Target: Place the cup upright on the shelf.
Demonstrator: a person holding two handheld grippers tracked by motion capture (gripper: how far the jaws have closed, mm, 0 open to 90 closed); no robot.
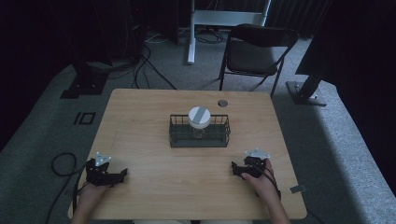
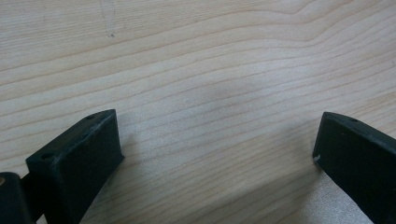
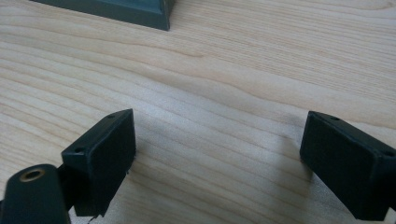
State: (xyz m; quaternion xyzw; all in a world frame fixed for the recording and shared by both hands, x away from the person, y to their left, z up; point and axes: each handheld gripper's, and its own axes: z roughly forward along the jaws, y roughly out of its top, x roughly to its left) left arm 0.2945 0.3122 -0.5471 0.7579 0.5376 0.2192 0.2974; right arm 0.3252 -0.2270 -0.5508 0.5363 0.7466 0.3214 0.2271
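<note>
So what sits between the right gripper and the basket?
Nothing: bare tabletop runs from the open right gripper to the basket, as the high view and right gripper view show.

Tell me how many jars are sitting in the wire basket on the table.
1. A single white-lidded jar stands near the middle of the dark wire basket at the table's centre; nothing else visible inside.

Basket sits mid-counter; jar stands inside it. Left claw near-left of the basket, right claw near-right, both well apart from it. Chair behind, on the floor.
</note>
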